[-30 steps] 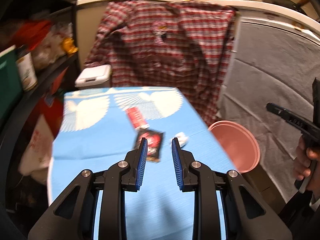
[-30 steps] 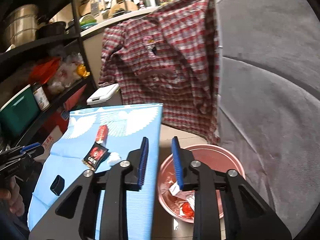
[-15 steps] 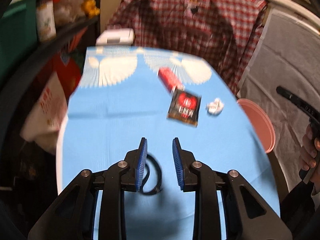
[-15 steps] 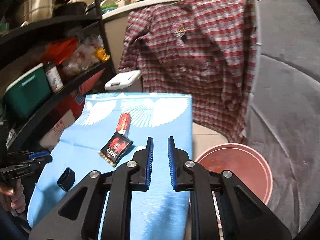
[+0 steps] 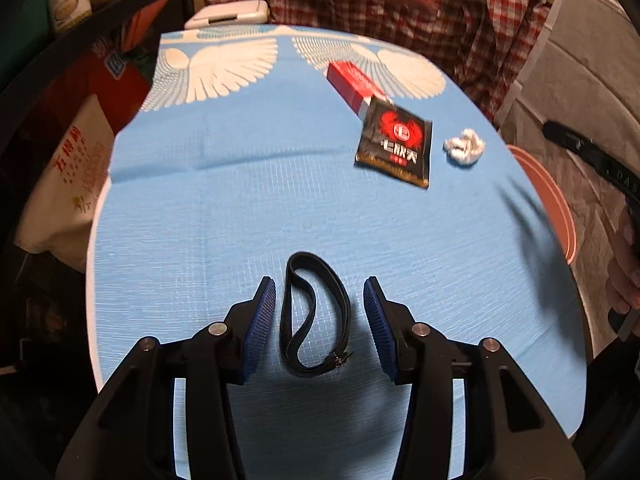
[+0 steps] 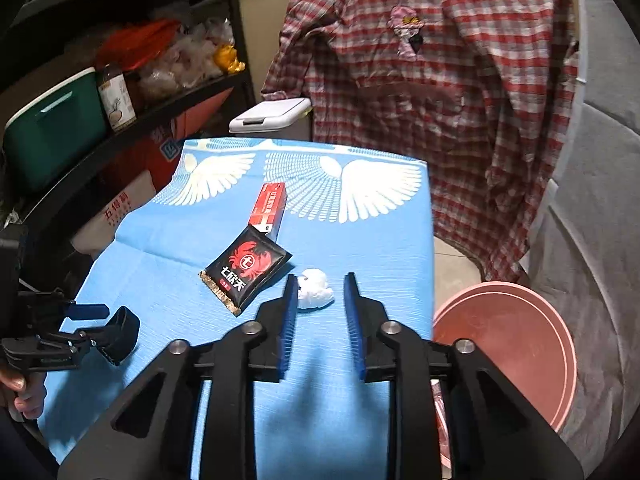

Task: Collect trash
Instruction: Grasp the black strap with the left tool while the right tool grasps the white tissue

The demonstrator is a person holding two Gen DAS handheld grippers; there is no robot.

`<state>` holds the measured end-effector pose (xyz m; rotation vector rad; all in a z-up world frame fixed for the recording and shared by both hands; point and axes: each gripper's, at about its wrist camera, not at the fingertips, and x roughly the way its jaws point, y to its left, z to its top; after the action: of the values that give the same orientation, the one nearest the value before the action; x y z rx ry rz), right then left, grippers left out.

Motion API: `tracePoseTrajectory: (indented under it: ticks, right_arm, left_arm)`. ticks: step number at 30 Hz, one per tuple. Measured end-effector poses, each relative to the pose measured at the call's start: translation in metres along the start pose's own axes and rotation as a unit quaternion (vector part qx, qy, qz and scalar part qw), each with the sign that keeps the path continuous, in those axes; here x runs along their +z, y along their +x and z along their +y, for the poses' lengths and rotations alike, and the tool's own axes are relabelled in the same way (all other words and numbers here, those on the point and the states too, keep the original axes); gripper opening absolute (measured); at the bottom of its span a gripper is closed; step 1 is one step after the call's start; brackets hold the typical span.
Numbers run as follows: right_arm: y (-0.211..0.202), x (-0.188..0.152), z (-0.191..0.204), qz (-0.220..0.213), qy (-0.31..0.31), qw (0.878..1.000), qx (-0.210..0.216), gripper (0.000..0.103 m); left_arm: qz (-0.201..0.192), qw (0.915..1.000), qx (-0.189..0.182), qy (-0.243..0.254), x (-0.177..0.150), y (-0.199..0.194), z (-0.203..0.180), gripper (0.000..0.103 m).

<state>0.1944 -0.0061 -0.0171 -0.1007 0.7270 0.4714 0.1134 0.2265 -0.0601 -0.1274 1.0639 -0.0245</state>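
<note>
Straddling black band (image 5: 314, 316), left jaws opening, untouched | right jaws opening, empty

A home storeroom: cluttered shelves (image 6: 120, 92), hanging plaid shirt (image 6: 432, 80), pedal bin (image 6: 268, 118)

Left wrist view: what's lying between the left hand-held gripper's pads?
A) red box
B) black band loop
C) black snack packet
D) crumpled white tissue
B: the black band loop lies flat on the blue tablecloth between the open pads of the left hand-held gripper, neither pad touching it.
</note>
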Motion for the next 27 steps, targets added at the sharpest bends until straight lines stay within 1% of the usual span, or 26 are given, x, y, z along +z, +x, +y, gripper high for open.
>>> tracePoseTrajectory:
  ticks: [5, 6, 7, 10, 15, 21, 22, 24, 25, 27]
  right_arm:
    - [0.016, 0.001, 0.003, 0.012, -0.001, 1.000, 0.005, 0.035]
    - [0.020, 0.002, 0.003, 0.015, -0.001, 1.000, 0.007, 0.035]
    - [0.025, 0.003, 0.004, 0.018, -0.001, 1.000, 0.008, 0.036]
    - [0.042, 0.002, 0.005, 0.033, -0.006, 0.999, 0.007, 0.037]
    - [0.074, -0.001, 0.002, 0.062, -0.011, 0.998, -0.001, 0.037]
    - [0.089, -0.004, 0.001, 0.073, -0.015, 0.997, -0.001, 0.037]
    - [0.090, -0.004, 0.002, 0.074, -0.019, 0.997, -0.003, 0.035]
    - [0.093, -0.007, 0.004, 0.079, -0.029, 0.996, -0.008, 0.029]
    - [0.094, -0.008, 0.004, 0.081, -0.032, 0.996, -0.007, 0.021]
    - [0.093, -0.010, 0.006, 0.081, -0.042, 0.996, -0.011, 0.013]
  left_arm:
    - [0.014, 0.9998, 0.008, 0.011, -0.002, 0.011, 0.001, 0.046]
    - [0.014, 0.9998, 0.010, 0.011, -0.002, 0.012, 0.003, 0.041]
    - [0.014, 0.9998, 0.009, 0.009, -0.001, 0.012, 0.004, 0.030]
    - [0.006, 0.9999, 0.013, -0.001, 0.003, 0.010, 0.008, 0.013]
    - [-0.014, 0.9994, 0.026, -0.019, 0.013, 0.005, 0.012, 0.012]
    - [-0.040, 0.9976, 0.039, -0.040, 0.026, -0.002, 0.011, 0.012]
    - [-0.045, 0.9972, 0.040, -0.043, 0.029, -0.004, 0.010, 0.012]
    - [-0.056, 0.9964, 0.045, -0.043, 0.035, -0.008, 0.005, 0.012]
    - [-0.061, 0.9961, 0.047, -0.043, 0.037, -0.010, 0.003, 0.012]
    - [-0.070, 0.9954, 0.049, -0.043, 0.042, -0.014, -0.001, 0.012]
